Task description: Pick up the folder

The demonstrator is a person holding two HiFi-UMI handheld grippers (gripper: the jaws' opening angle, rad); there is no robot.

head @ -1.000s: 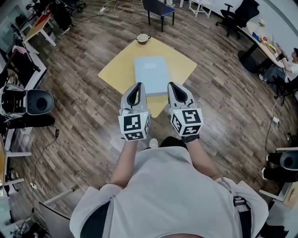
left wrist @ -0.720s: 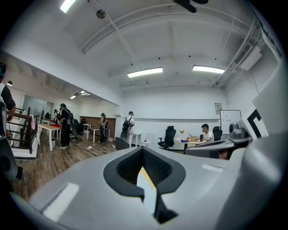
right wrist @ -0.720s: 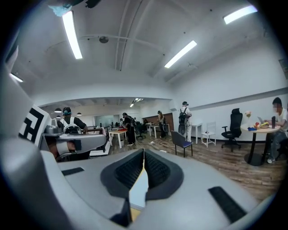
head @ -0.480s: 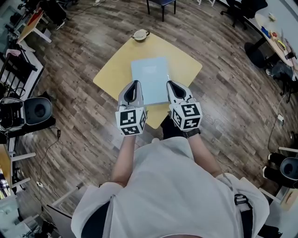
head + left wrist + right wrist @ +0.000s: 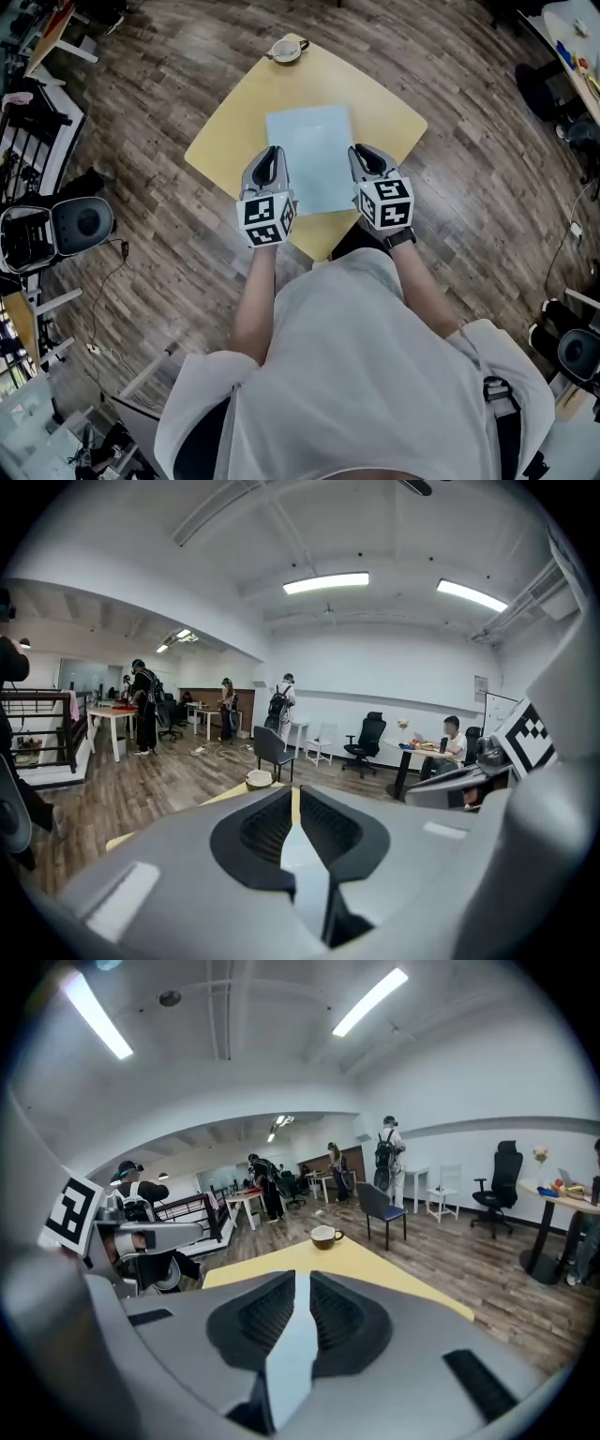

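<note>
Wooden floor (image 5: 141, 112) lies all around the yellow table (image 5: 225, 141), which stands cornerwise to me, with one corner pointing at my body. On its middle the pale blue folder (image 5: 309, 155) lies flat, and its long axis runs away from me toward the far corner, only a little turned. The near short edge of the folder is close to the table's near corner. My left gripper (image 5: 273, 152) hangs just beside the left long edge, and my right gripper (image 5: 362, 150) just beside the right long edge, both at the near end and both pointing forward and somewhat down. So the folder lies between my two tools, and neither hand is clearly nearer. Both pairs of jaws are together, with nothing between them. I judge they must part before I can take an edge. Bare yellow top remains on each side of the folder, enough to come in from the sides. The small cup (image 5: 284, 49) stands well apart at the far corner.
</note>
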